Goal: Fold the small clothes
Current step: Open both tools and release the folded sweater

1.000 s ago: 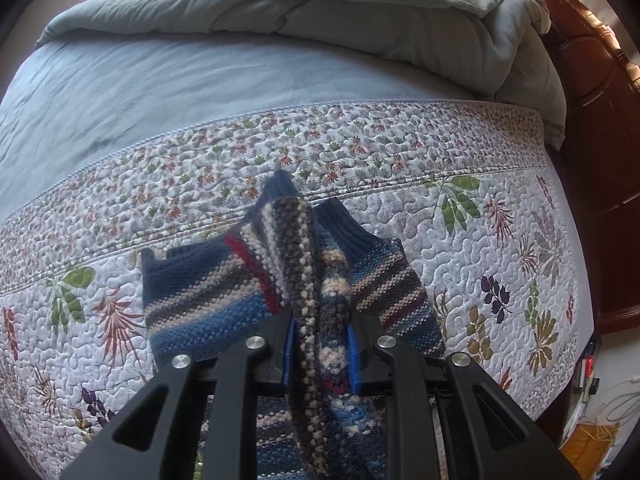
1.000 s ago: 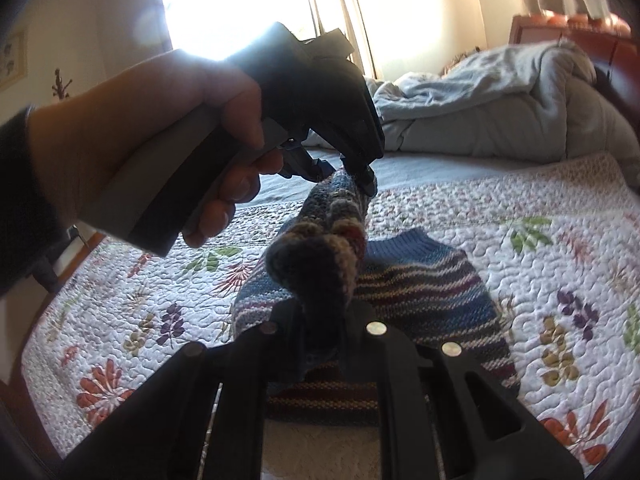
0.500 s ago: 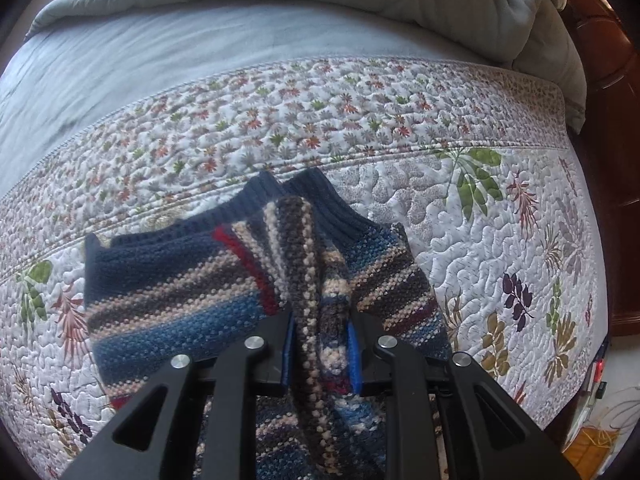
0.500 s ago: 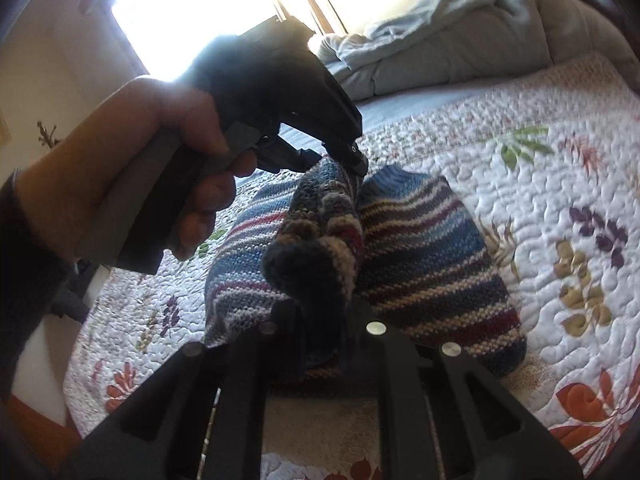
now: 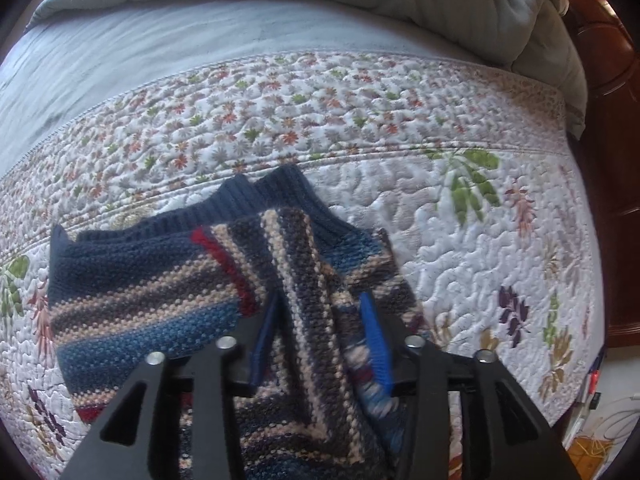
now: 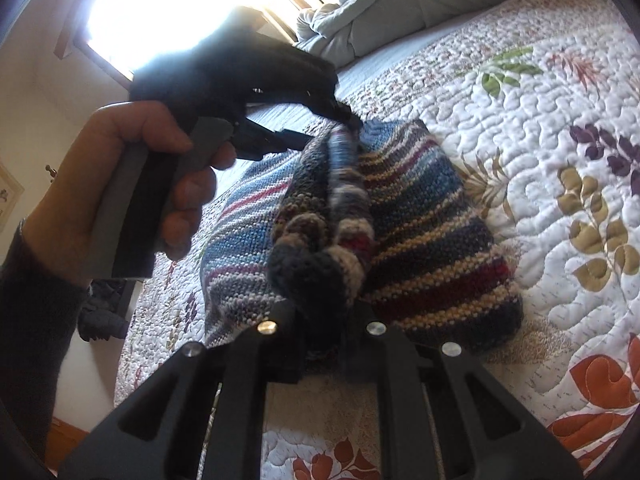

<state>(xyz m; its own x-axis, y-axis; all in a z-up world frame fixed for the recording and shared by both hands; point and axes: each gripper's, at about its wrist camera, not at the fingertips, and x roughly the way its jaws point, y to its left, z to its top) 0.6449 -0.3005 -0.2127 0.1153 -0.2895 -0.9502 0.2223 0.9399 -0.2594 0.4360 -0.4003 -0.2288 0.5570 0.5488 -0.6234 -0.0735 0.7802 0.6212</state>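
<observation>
- On the bed's floral quilt lies a striped knit sweater, partly folded, navy ribbed collar toward the grey comforter.
- Left hand-held gripper: blue pads stand apart, a raised sweater fold between them, the grip looking loose.
- Right hand-held gripper: clamped on a bunched sweater fold, lifted off the quilt.
- Person's left hand grips the left tool's handle.
</observation>
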